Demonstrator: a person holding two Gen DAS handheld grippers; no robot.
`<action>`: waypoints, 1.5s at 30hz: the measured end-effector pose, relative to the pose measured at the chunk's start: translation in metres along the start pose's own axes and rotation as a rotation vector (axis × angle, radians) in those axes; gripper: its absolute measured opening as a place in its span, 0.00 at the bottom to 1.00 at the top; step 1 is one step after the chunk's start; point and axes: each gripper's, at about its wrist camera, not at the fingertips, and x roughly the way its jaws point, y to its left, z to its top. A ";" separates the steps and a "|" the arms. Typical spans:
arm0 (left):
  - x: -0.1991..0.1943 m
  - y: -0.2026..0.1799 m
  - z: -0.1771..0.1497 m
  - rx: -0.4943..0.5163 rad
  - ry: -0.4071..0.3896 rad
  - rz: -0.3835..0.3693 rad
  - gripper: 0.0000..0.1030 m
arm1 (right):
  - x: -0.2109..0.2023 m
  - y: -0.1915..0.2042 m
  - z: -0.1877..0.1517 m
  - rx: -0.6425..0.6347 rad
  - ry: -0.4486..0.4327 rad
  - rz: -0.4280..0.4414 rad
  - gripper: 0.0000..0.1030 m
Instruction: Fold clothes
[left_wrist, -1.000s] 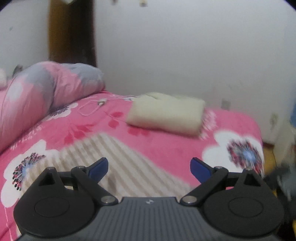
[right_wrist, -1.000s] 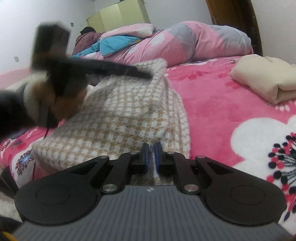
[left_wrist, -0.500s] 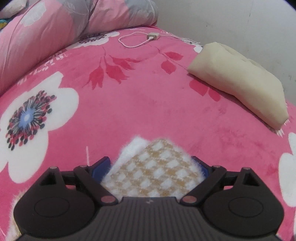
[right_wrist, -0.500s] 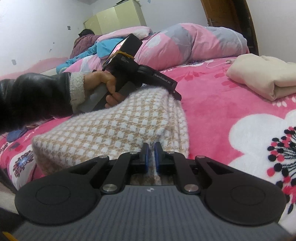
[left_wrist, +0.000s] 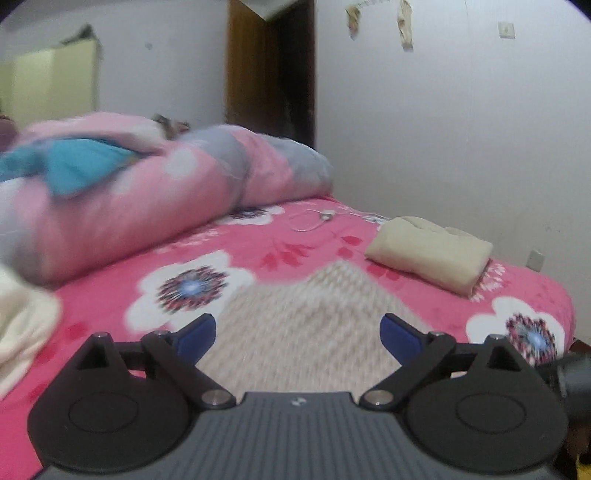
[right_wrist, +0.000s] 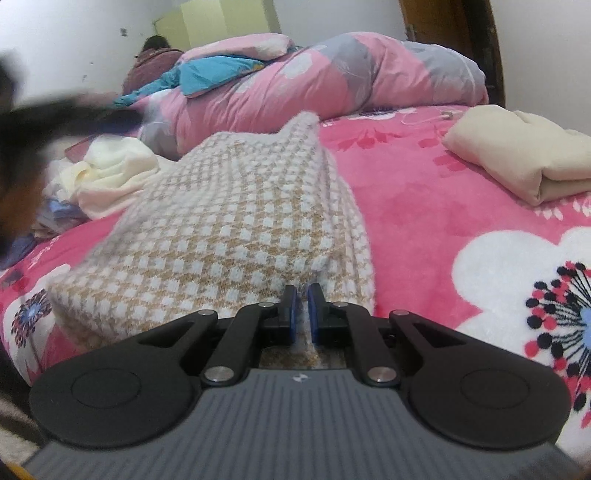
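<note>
A tan-and-white checked knit garment (right_wrist: 229, 221) lies folded on the pink flowered bed (right_wrist: 424, 206). My right gripper (right_wrist: 301, 312) is shut on the garment's near edge, with cloth pinched between the blue pads. In the left wrist view, my left gripper (left_wrist: 298, 334) is open and empty over the blurred checked garment (left_wrist: 314, 317). In the right wrist view the left hand shows only as a dark blur (right_wrist: 26, 147) at the left edge, away from the cloth.
A folded cream garment (right_wrist: 517, 158) (left_wrist: 428, 254) rests on the bed's right side. A rolled pink-and-grey duvet (right_wrist: 332, 81) runs along the back, with a white cable (left_wrist: 314, 218) in front. A heap of cream clothes (right_wrist: 110, 173) lies left. A person (right_wrist: 155, 55) sits far back.
My left gripper, which had the garment's far corner between its open jaws, has pulled back off the cloth and swung away left. The right gripper has stayed shut on the near edge.
</note>
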 end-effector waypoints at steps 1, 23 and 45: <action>-0.010 -0.001 -0.013 -0.014 0.002 0.012 0.94 | 0.000 0.002 0.002 0.004 0.011 -0.011 0.06; -0.021 -0.068 -0.137 0.135 -0.036 0.354 0.84 | 0.017 0.045 0.030 -0.190 0.213 -0.151 0.06; -0.046 -0.035 -0.148 -0.008 0.037 0.073 0.83 | 0.048 0.132 0.018 -0.377 0.409 0.029 0.02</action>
